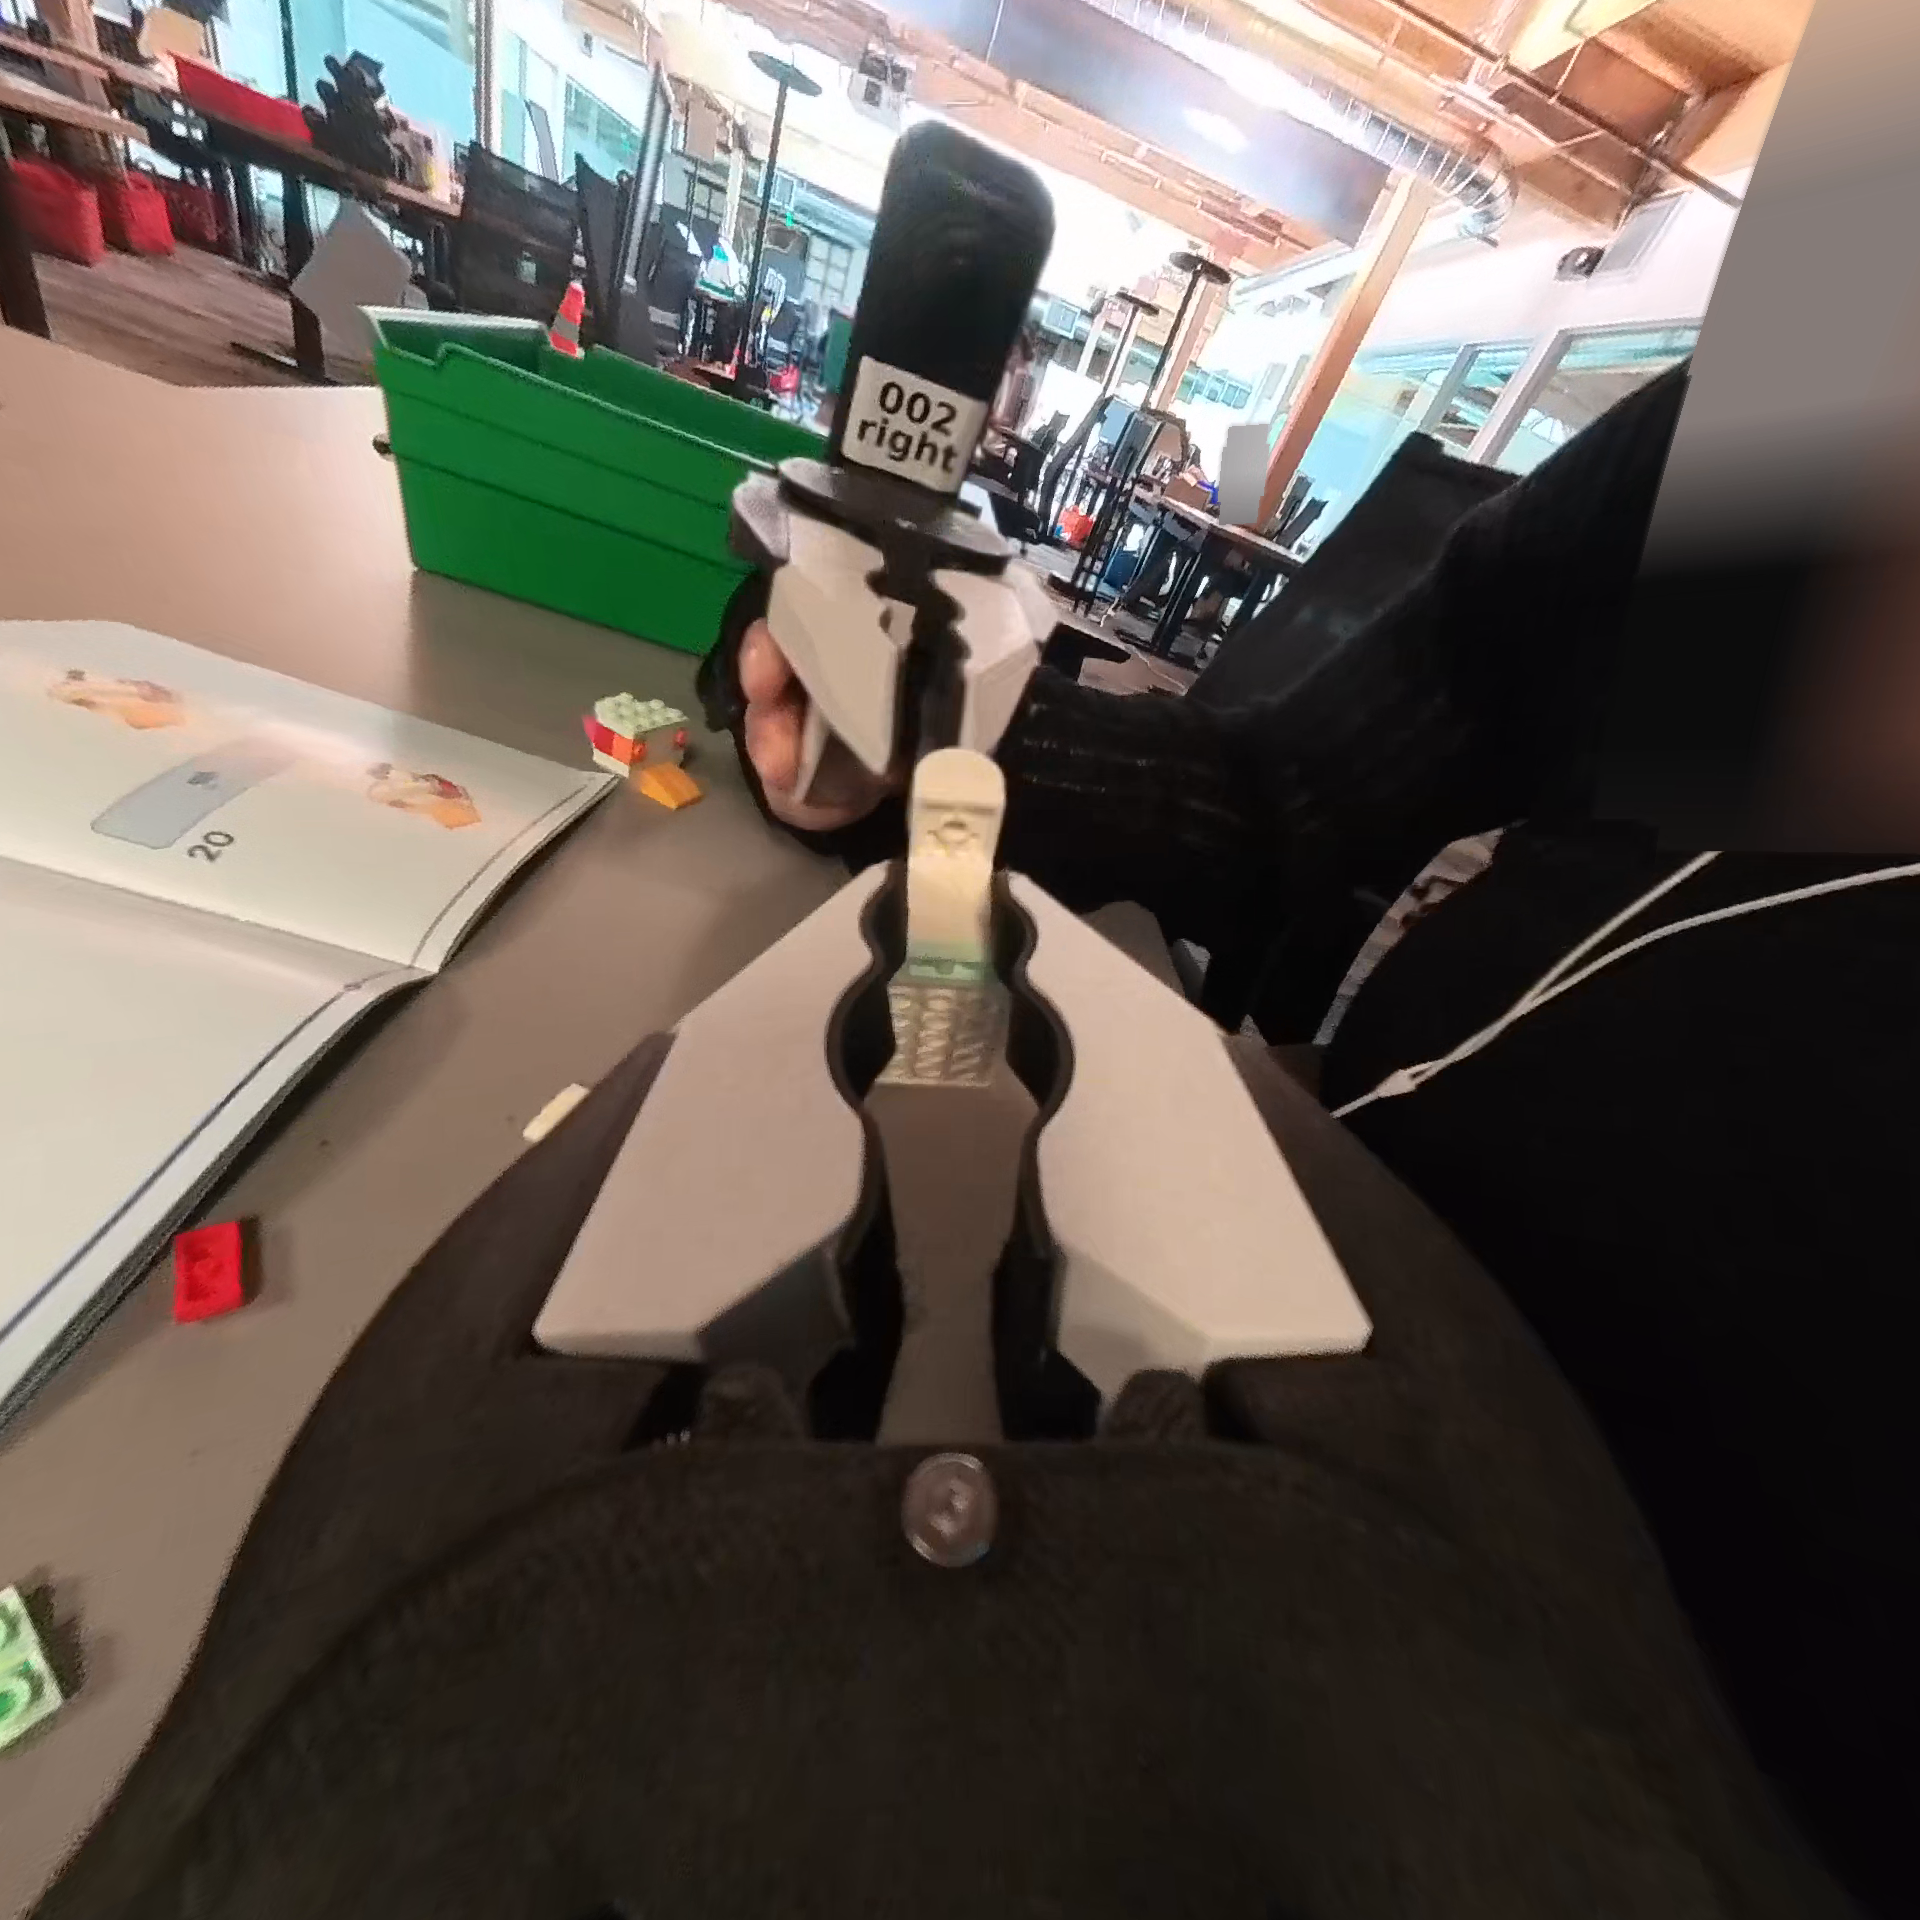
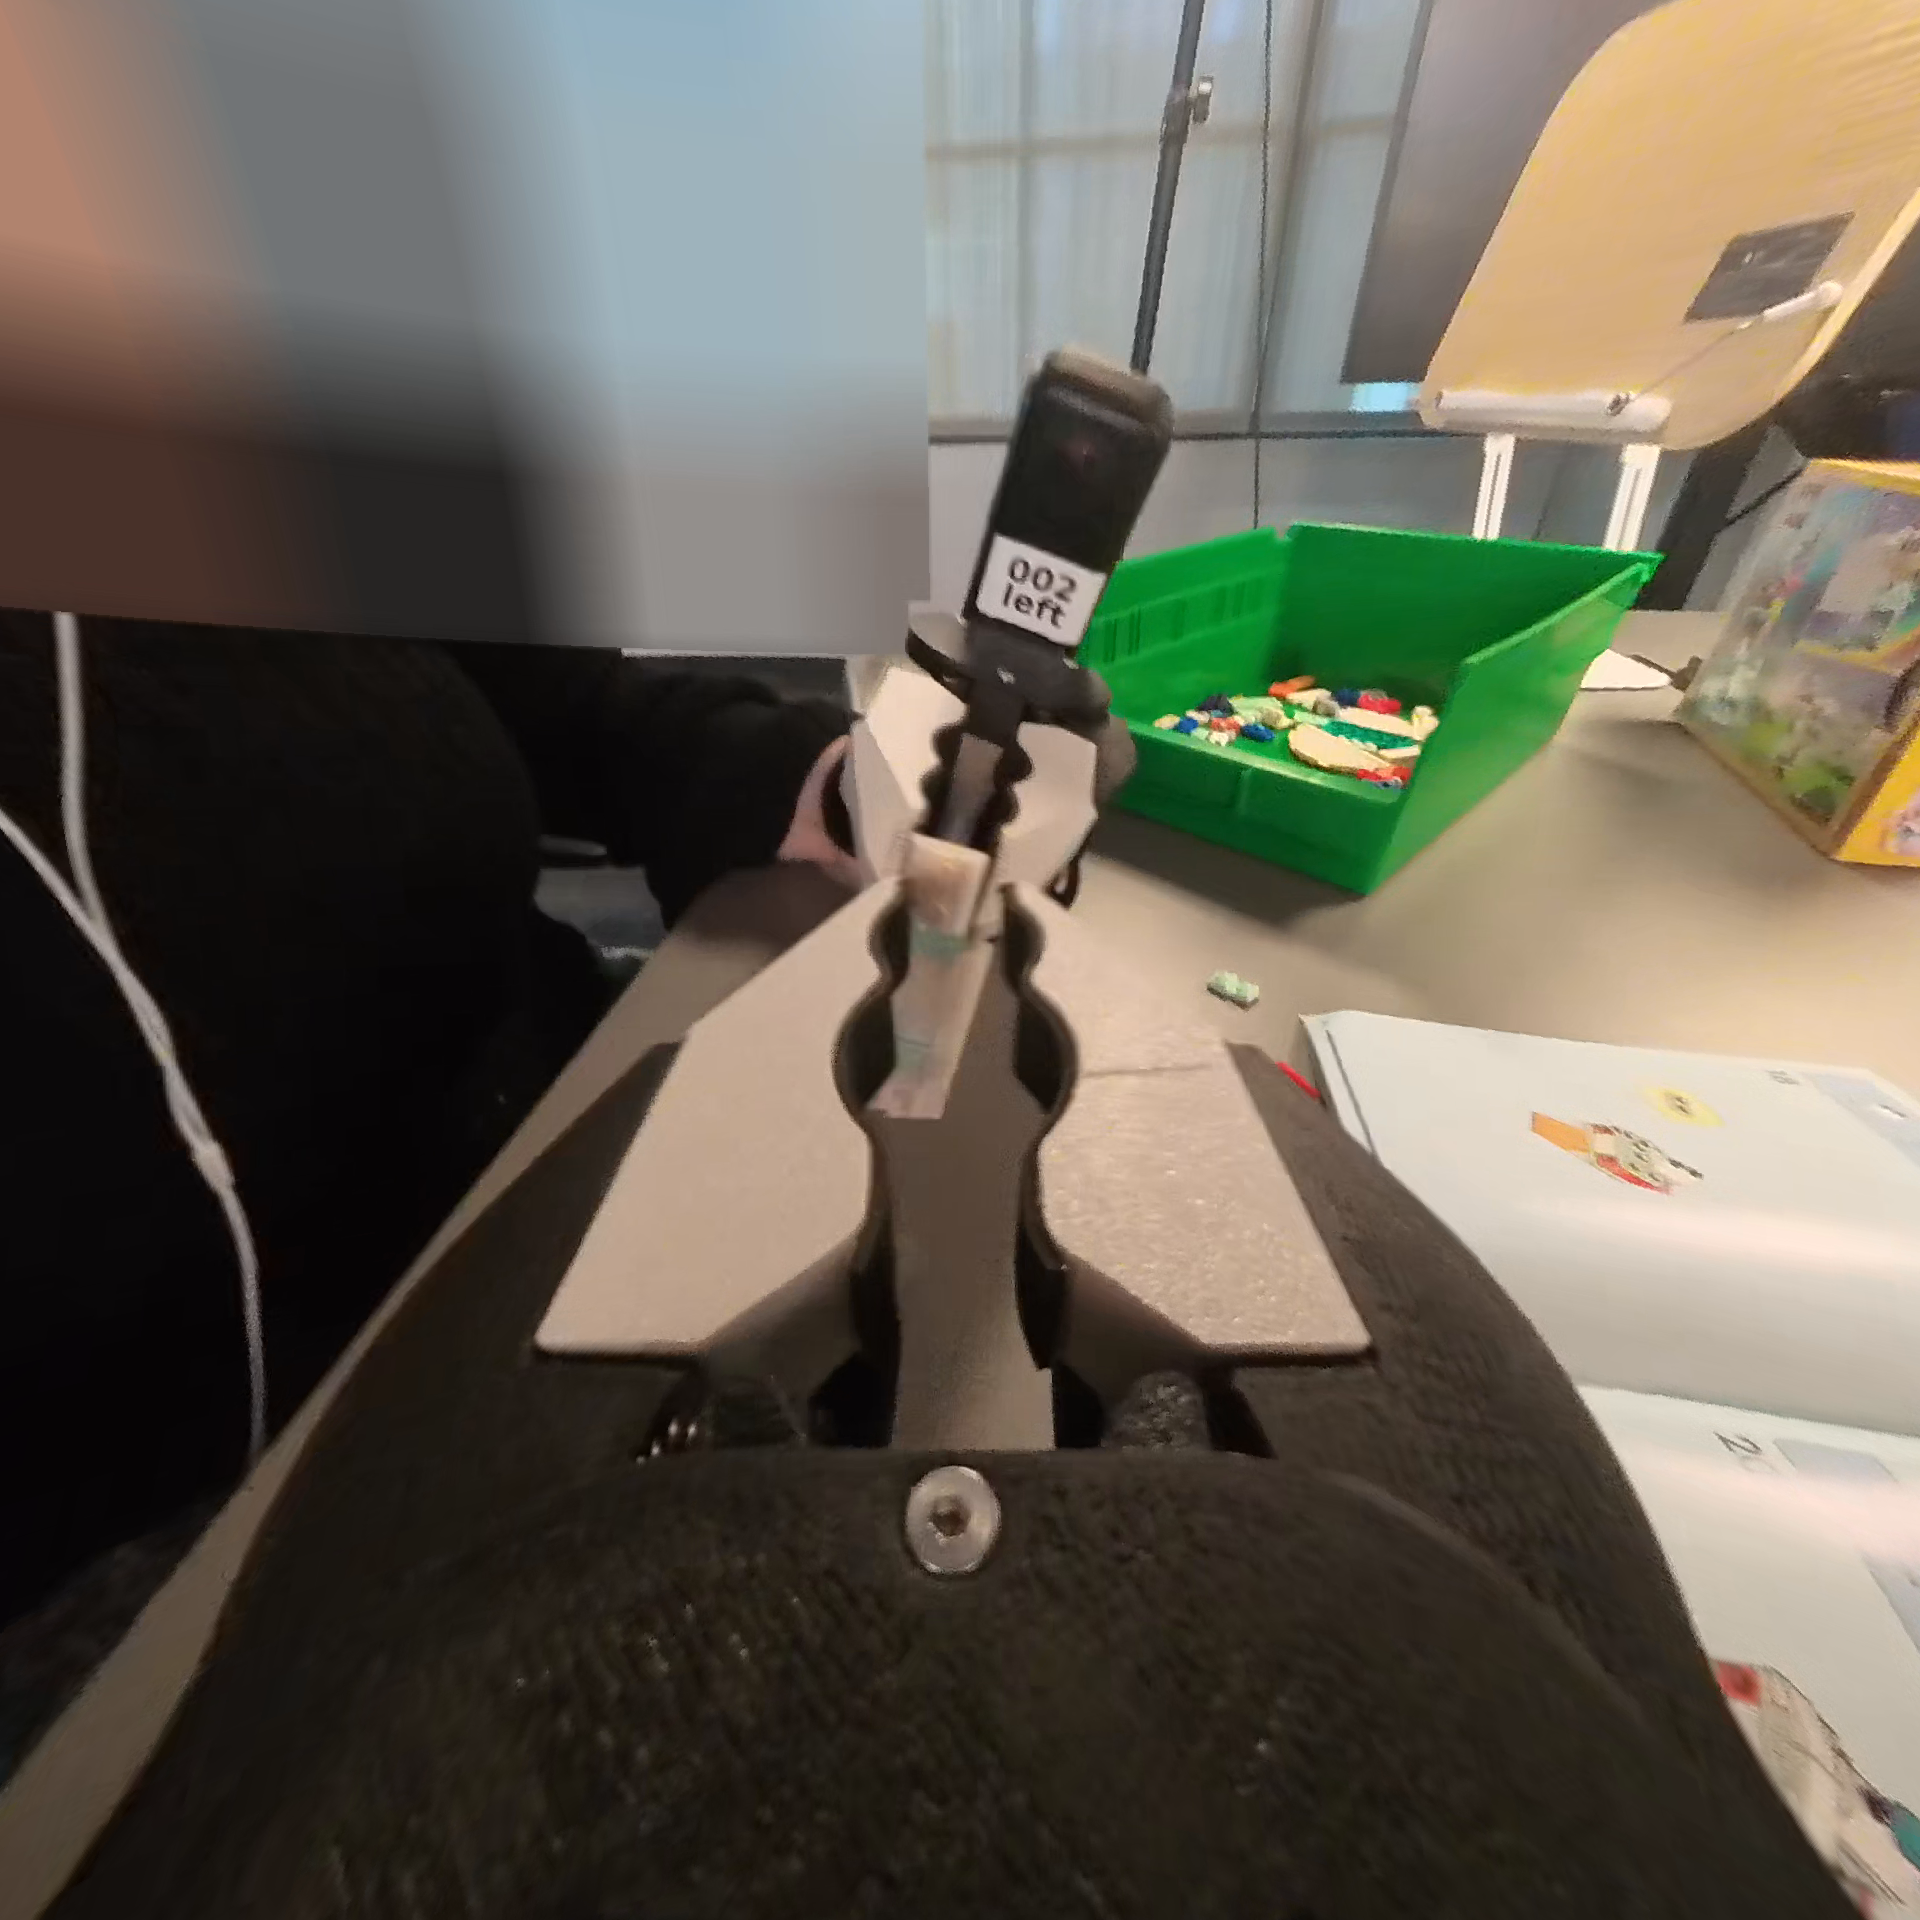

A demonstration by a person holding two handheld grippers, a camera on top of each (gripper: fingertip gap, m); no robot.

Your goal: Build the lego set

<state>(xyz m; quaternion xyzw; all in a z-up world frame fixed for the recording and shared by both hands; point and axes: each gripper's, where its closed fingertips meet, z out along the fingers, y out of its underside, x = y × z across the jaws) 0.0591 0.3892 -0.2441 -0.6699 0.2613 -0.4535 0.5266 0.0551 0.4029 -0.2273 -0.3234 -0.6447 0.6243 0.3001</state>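
Note:
My left gripper [image 1: 940, 883] is shut on a long cream plate stack with a green layer [image 1: 951, 831], which stands up out of its fingertips above the table edge. The right gripper [image 1: 899, 753], held in a hand, faces it and meets the far end of the stack. In the right wrist view, the same tan-and-green stack [image 2: 935, 997] lies between my right gripper's [image 2: 945, 894] nearly closed fingers, with the left gripper [image 2: 951, 842] at its far end. A small duck-like build [image 1: 639, 743] sits on the table.
An open instruction booklet [image 1: 208, 862] lies on the grey table, also in the right wrist view [image 2: 1621, 1195]. A green bin [image 2: 1351, 727] holds several loose bricks. A red brick [image 1: 213, 1268], a small white piece [image 1: 556, 1112] and a green piece [image 2: 1234, 987] lie loose. A yellow box [image 2: 1808, 675] stands far right. My two grippers' fingertips are within a few centimetres of each other.

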